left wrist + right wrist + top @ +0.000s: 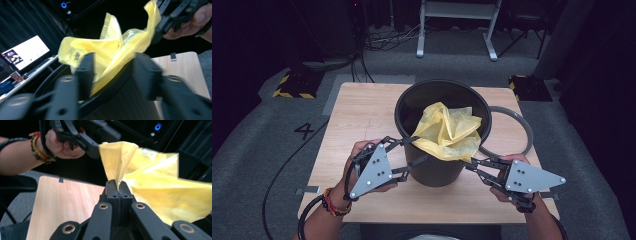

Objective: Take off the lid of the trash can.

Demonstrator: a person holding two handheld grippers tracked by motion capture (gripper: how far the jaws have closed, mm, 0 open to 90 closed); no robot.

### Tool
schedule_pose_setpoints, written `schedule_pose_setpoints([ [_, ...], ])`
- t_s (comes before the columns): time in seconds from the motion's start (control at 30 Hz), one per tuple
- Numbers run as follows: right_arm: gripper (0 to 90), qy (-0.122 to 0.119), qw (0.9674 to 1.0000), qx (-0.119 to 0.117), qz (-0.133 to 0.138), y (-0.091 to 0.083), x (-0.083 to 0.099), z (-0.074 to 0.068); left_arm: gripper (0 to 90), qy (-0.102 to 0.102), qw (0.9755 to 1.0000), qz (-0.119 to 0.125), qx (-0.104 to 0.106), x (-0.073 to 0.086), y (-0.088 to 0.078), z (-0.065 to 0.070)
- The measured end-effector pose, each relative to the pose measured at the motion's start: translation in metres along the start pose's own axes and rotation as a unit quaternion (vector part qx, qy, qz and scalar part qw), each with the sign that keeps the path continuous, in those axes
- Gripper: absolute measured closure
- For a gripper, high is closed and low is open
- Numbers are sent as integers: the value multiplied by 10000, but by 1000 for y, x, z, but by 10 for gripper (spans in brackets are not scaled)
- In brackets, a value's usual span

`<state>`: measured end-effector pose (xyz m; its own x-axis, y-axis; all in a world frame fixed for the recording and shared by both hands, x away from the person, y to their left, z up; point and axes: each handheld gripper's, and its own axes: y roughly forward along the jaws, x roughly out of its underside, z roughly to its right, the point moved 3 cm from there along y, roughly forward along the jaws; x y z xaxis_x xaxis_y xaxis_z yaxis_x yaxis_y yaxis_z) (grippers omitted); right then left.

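A black bin [437, 172] stands in the middle of the wooden table [357, 115], with a crumpled yellow plastic bag [447, 130] bunched in its mouth. My left gripper [419, 149] is at the bin's near left rim and is open. In the left gripper view its jaws [115, 60] stand apart, one inside and one outside the rim [112, 87], with the bag [110, 50] rising between them. My right gripper [466, 162] is at the near right rim, shut on a fold of the bag [160, 182]. The right gripper view shows its tips [118, 186] pinching that fold.
A grey ring [522, 125] lies flat on the table just right of the bin. A black cable [282, 170] trails off the left side onto the grey floor. White frame legs [422, 35] stand beyond the table. A lit screen [25, 52] sits off to one side.
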<state>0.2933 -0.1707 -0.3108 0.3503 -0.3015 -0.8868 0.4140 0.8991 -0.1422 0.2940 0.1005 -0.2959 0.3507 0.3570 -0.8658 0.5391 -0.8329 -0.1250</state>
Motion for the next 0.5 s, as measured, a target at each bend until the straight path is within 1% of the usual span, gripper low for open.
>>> schedule_pose_setpoints([
  [0.03, 900, -33, 10000, 2, -52, 1, 1, -2, 425, -9, 10000, 18, 83, -2, 1, 2],
  [0.07, 900, -46, 10000, -26, -53, 3, 2, -4, 402, 32, 9999, 48, 146, -4, 2, 4],
  [0.1, 900, -33, 10000, -76, -37, 5, 3, -7, 388, 133, 9998, 33, 155, -5, 4, 7],
  [0.13, 900, -65, 9999, -97, -74, 6, 4, -9, 395, 210, 9995, 6, 221, -7, 7, 10],
  [0.17, 900, -127, 9998, -88, -128, 7, 5, -11, 420, 317, 9991, -2, 287, -8, 9, 13],
  [0.23, 900, -120, 9998, -121, -105, 8, 8, -12, 480, 457, 9986, -98, 263, -8, 13, 17],
  [0.3, 900, -118, 9997, -179, -95, 8, 11, -14, 630, 661, 9968, -156, 429, -8, 16, 21],
  [0.33, 900, -102, 9997, -190, -128, 8, 13, -15, 689, 717, 9959, -214, 501, -8, 17, 23],
  [0.37, 900, -89, 9996, -209, -158, 8, 15, -15, 792, 754, 9954, -230, 536, -7, 17, 24],
  [0.4, 900, -80, 9996, -215, -186, 8, 17, -15, 832, 768, 9952, -269, 544, -6, 18, 26],
  [0.43, 900, -74, 9995, -212, -205, 8, 18, -15, 883, 787, 9947, -280, 599, -5, 18, 27],
  [0.5, 900, 29, 9995, -258, -180, 6, 22, -13, 899, 808, 9944, -334, 597, -3, 18, 29],
])
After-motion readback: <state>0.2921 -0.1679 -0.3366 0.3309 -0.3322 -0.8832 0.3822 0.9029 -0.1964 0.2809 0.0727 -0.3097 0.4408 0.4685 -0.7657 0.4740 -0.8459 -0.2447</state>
